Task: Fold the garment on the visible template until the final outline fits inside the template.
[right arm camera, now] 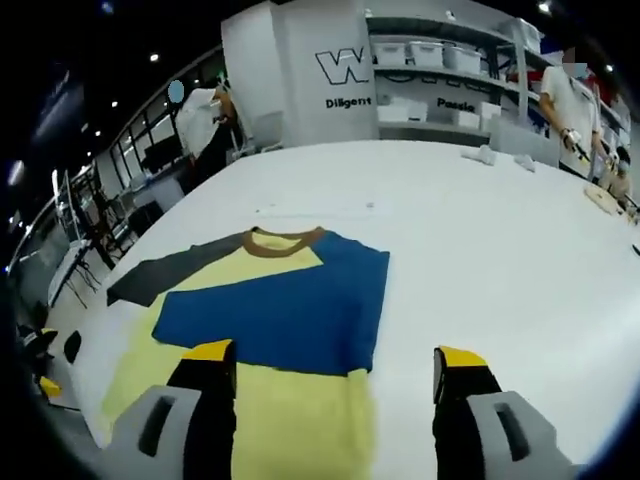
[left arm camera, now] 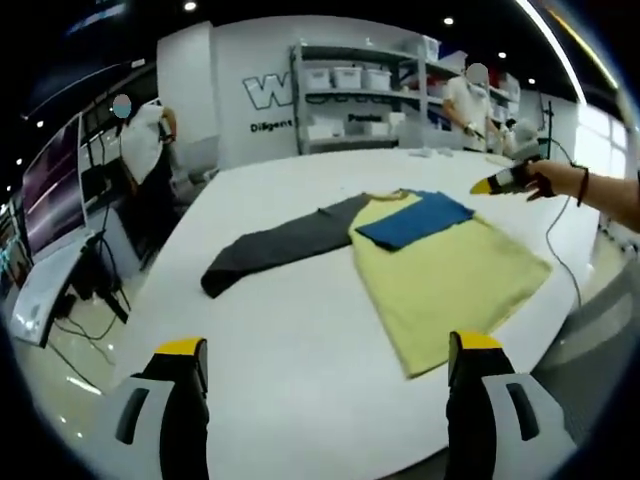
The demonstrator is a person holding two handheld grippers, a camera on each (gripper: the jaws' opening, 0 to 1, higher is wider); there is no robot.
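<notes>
Table: a broad white tabletop (left arm camera: 300, 330) fills the centre of both views; no template outline can be made out on it.
Garment: a pale yellow long-sleeved shirt with a brown collar (left arm camera: 440, 275) lies flat, right of centre in the left gripper view and at lower left in the right gripper view (right arm camera: 290, 410).
Folded sleeve: the blue sleeve (right arm camera: 290, 310) lies across the chest, just below the collar.
Open sleeve: the dark grey sleeve (left arm camera: 275, 248) stretches out flat toward the left of the left gripper view, well apart from the body.
Left gripper (left arm camera: 330, 365): jaws apart and empty, hovering at the bottom of its view, short of the hem.
Right gripper (right arm camera: 335, 372): jaws apart and empty, over the shirt's lower edge; it also appears at upper right of the left gripper view.
Step in hand: likely folding the grey sleeve inward.
Doing it well: grip near the cuff, lift just clear, lay it flat across the chest to mirror the blue one, without dragging the body.
</notes>
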